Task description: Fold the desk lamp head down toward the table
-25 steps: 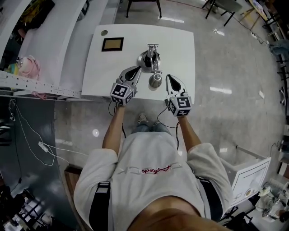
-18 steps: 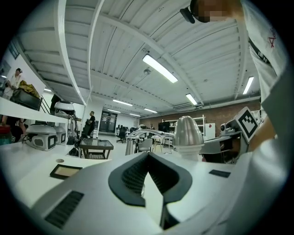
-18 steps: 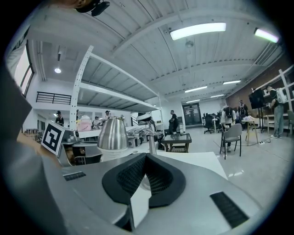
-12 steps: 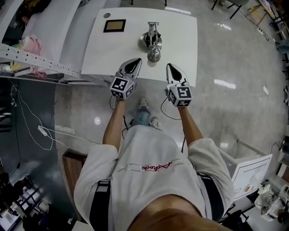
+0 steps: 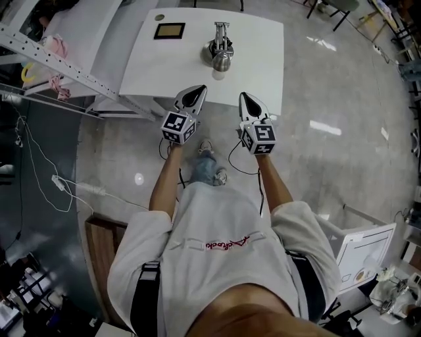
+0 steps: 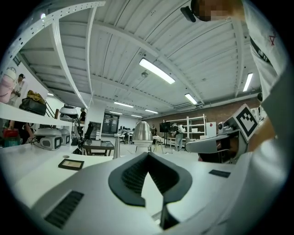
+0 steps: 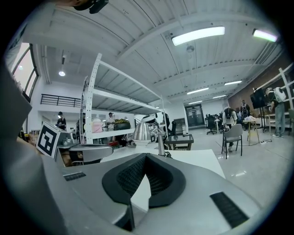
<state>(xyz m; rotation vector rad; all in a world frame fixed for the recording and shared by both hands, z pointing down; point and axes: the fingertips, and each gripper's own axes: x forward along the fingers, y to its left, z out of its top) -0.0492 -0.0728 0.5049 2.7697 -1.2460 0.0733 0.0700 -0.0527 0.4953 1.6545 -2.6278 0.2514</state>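
The silver desk lamp (image 5: 221, 51) stands on the white table (image 5: 263, 59), its cone head (image 5: 222, 63) hanging low over the near side of its base. Both grippers hover at the table's near edge, well short of the lamp. My left gripper (image 5: 198, 90) is shut with nothing in it, and my right gripper (image 5: 243, 97) is shut and empty too. In the left gripper view the lamp head (image 6: 142, 131) shows far beyond the closed jaws (image 6: 146, 155). In the right gripper view the lamp head (image 7: 141, 131) and its post (image 7: 161, 143) stand beyond the closed jaws (image 7: 146, 157).
A dark framed plate (image 5: 169, 30) and a small round disc (image 5: 160, 17) lie at the table's far left. A metal shelf rack (image 5: 62, 62) runs along the left. A white cable (image 5: 59, 191) trails on the floor. A white bin (image 5: 365, 253) stands at lower right.
Both grippers have drawn back from beside the lamp head to the table's near edge. The person has stepped back, so table and lamp sit farther off. Jaws stayed shut.
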